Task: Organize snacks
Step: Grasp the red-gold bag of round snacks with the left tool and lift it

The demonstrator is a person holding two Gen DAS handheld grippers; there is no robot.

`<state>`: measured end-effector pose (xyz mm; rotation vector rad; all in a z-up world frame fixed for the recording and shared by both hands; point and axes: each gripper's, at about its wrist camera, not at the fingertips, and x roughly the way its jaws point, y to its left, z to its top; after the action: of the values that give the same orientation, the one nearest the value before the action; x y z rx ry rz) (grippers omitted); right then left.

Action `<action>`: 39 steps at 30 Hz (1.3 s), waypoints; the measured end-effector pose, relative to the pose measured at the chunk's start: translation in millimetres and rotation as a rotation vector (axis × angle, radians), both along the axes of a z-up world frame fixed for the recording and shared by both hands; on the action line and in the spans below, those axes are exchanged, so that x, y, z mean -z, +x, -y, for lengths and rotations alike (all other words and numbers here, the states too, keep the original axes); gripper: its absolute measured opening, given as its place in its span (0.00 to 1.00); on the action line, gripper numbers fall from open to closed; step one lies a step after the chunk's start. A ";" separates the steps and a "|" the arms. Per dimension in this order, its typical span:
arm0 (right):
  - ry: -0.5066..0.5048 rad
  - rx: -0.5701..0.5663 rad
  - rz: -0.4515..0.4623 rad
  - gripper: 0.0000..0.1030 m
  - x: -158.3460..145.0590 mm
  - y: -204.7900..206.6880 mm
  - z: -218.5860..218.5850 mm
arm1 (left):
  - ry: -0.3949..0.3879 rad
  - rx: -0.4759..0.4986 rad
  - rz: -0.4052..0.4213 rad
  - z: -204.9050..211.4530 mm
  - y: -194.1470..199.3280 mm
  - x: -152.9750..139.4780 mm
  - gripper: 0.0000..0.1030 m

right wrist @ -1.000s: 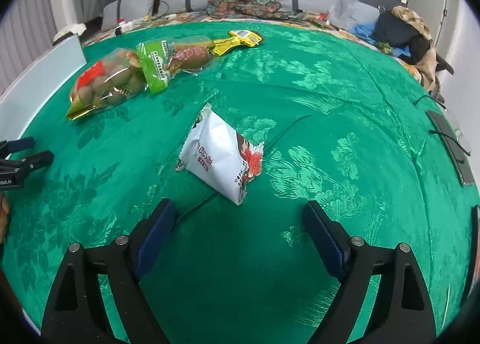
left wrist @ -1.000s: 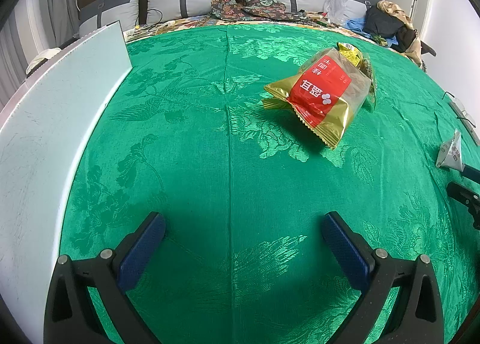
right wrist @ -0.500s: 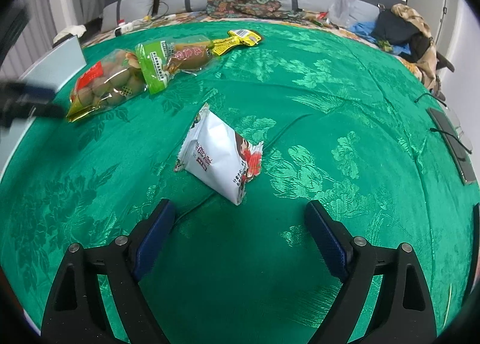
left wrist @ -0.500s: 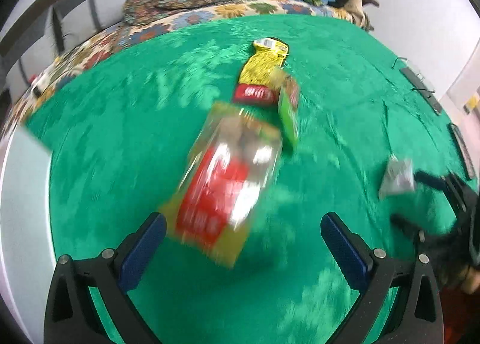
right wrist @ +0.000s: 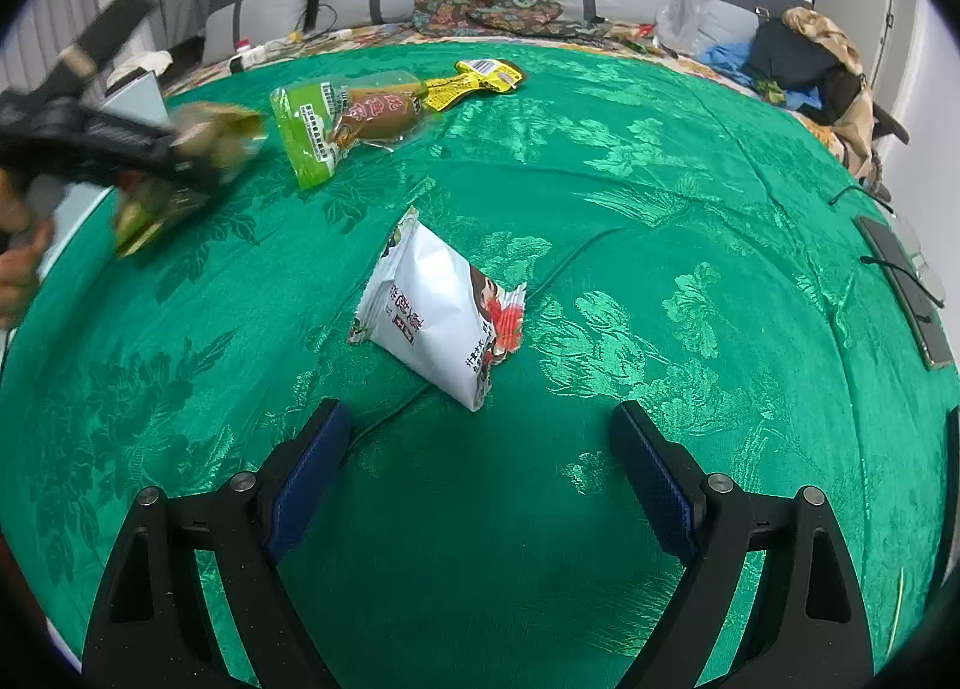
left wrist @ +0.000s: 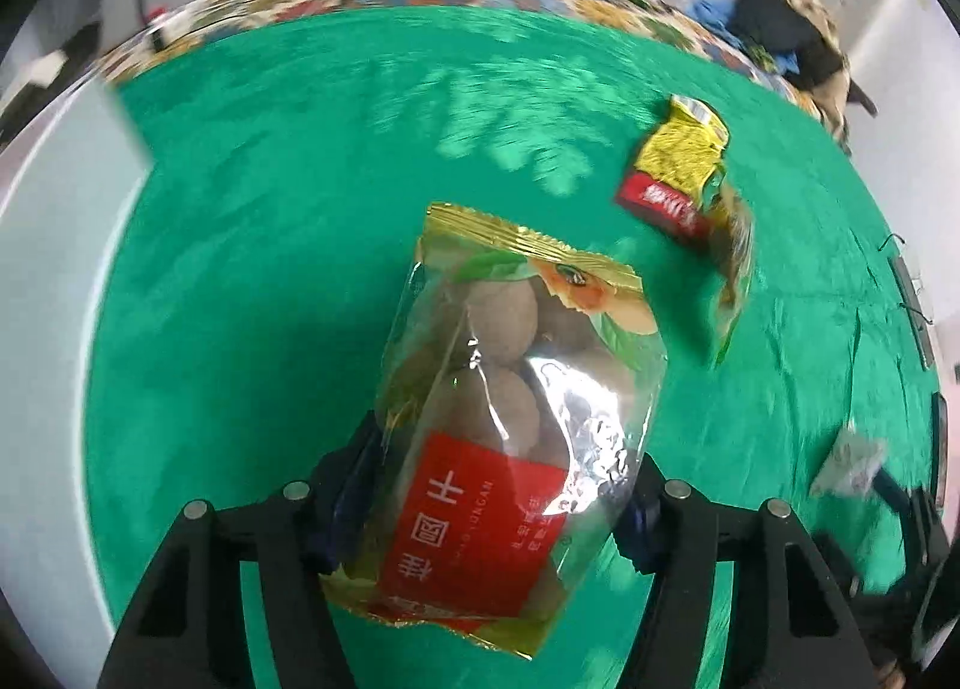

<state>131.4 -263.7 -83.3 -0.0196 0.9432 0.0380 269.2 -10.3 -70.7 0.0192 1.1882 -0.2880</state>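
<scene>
Left gripper [left wrist: 498,503] jaws just closed onto the longan bag [left wrist: 510,419], pads pressing its sides. Right gripper [right wrist: 480,485] wide, empty, white snack pack [right wrist: 438,308] at 12 o'clock.

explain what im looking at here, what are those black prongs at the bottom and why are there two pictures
There is no robot here. A person holds a hand-held gripper in each hand, and each one carries a wide-angle camera looking along its two black fingers. That gives two pictures: one from the left hand, one from the right.

In the left view, the left hand-held gripper has just been closing its jaws, and a clear bag of brown nuts sits between the pads, pressed on both sides. The right view shows that same tool blurred at its left edge.

The right hand-held gripper is open and empty above the green cloth. On the cloth lie a white packet, a green-ended packet and a yellow packet.
</scene>
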 end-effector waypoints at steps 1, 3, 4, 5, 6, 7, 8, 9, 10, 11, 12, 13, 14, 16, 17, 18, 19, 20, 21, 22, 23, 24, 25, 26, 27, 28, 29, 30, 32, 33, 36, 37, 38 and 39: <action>0.000 0.000 0.000 0.89 0.0 0.1 0.1 | -0.007 -0.007 -0.002 -10.8 -12.3 -1.4 0.63; 0.000 0.000 0.000 0.89 0.0 0.0 0.1 | -0.021 -0.020 -0.007 -31.2 -31.3 -0.8 0.63; 0.000 0.000 0.000 0.89 0.0 0.1 0.2 | -0.028 -0.026 -0.009 -41.5 -44.9 -0.2 0.63; 0.000 0.000 0.000 0.89 0.0 0.1 0.2 | -0.035 -0.032 -0.008 -51.4 -59.2 1.0 0.63; 0.000 0.000 0.000 0.89 0.0 0.1 0.1 | -0.042 -0.037 -0.004 -59.1 -72.2 2.7 0.63; 0.000 0.000 0.000 0.89 0.0 0.1 0.2 | -0.048 -0.038 0.000 -61.0 -81.3 5.1 0.63; 0.000 0.000 0.000 0.89 0.0 0.1 0.2 | -0.055 -0.034 0.005 -63.1 -87.7 6.6 0.64; 0.000 0.000 0.000 0.89 0.1 0.0 0.2 | -0.054 -0.028 0.016 -63.7 -93.8 9.2 0.67; 0.000 0.000 0.000 0.88 0.1 0.1 0.2 | -0.054 -0.021 0.016 -63.6 -97.7 11.1 0.77; 0.000 0.000 0.000 0.89 0.1 0.1 0.3 | -0.048 -0.011 0.012 -62.9 -99.5 16.2 0.85; 0.000 0.000 0.000 0.89 0.0 0.1 0.2 | -0.044 -0.003 0.020 -62.8 -100.6 18.7 0.87; 0.000 0.000 0.000 0.89 0.0 0.1 0.3 | -0.017 0.013 0.057 -59.7 -100.8 19.6 0.89; 0.000 0.000 0.000 0.89 0.1 0.0 0.3 | 0.012 0.017 0.062 -57.4 -98.4 22.4 0.91; 0.000 0.000 0.000 0.89 0.1 0.1 0.4 | 0.062 0.020 0.089 -55.4 -94.9 26.9 0.96; 0.000 0.000 0.000 0.89 0.1 0.0 0.3 | 0.081 0.022 0.098 -54.6 -92.9 29.5 1.00; 0.001 0.000 0.000 0.89 0.2 0.0 0.4 | 0.106 0.027 0.118 -53.5 -91.6 31.7 1.00; 0.001 0.001 0.000 0.89 0.3 0.1 0.5 | 0.099 0.029 0.132 -54.6 -92.5 31.5 1.00; 0.001 0.001 0.000 0.89 0.3 0.1 0.6 | 0.092 0.025 0.149 -55.7 -92.2 31.8 1.00; 0.001 0.000 0.000 0.89 0.1 0.1 0.5 | 0.089 0.023 0.164 -56.5 -93.2 32.3 1.00; 0.001 0.000 0.000 0.89 0.1 0.1 0.5 | 0.084 0.021 0.181 -58.5 -95.0 31.8 1.00; 0.000 0.000 0.000 0.89 0.3 0.0 0.5 | 0.080 0.021 0.200 -59.2 -97.4 32.4 1.00; 0.000 0.000 0.000 0.89 0.2 0.0 0.6 | 0.077 0.020 0.212 -59.6 -98.7 32.5 1.00; 0.000 0.001 0.000 0.89 0.2 0.0 0.7 | 0.077 0.019 0.214 -59.7 -98.4 32.6 1.00; 0.000 0.000 0.000 0.89 0.1 0.0 0.6 | 0.076 0.017 0.217 -60.2 -98.5 32.7 1.00; 0.001 0.001 0.000 0.89 0.2 0.0 0.7 | 0.075 0.015 0.221 -60.6 -99.0 32.9 1.00; 0.001 0.001 0.000 0.89 0.2 0.0 0.8 | 0.075 0.011 0.223 -60.6 -99.6 32.9 1.00; 0.001 0.001 0.000 0.89 0.1 0.1 0.7 | 0.076 0.006 0.227 -60.7 -100.2 32.9 1.00; 0.001 0.001 0.000 0.89 0.1 0.0 0.8 | 0.076 0.001 0.230 -61.0 -100.9 32.6 1.00; 0.001 0.001 0.000 0.89 0.1 0.0 0.9 | 0.075 -0.002 0.232 -60.9 -101.5 32.4 1.00; 0.001 0.001 0.000 0.89 0.1 0.0 0.8 | 0.075 -0.002 0.232 -61.0 -101.6 32.4 1.00; 0.001 0.001 0.000 0.89 0.1 0.0 0.9 | 0.075 -0.002 0.233 -60.4 -101.3 32.7 1.00; 0.001 0.001 0.000 0.89 0.1 0.1 1.0 | 0.076 -0.002 0.232 -60.4 -101.4 32.7 1.00; 0.001 0.001 0.000 0.89 0.1 0.0 0.9 | 0.076 -0.002 0.232 -60.5 -101.4 32.8 1.00; 0.001 0.001 0.000 0.89 0.1 0.0 1.0 | 0.075 -0.002 0.232 -60.5 -101.4 32.8 1.00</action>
<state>131.5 -264.7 -83.4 -0.0182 0.9430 0.0375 167.8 50.2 -103.5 0.1145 0.9674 -0.2323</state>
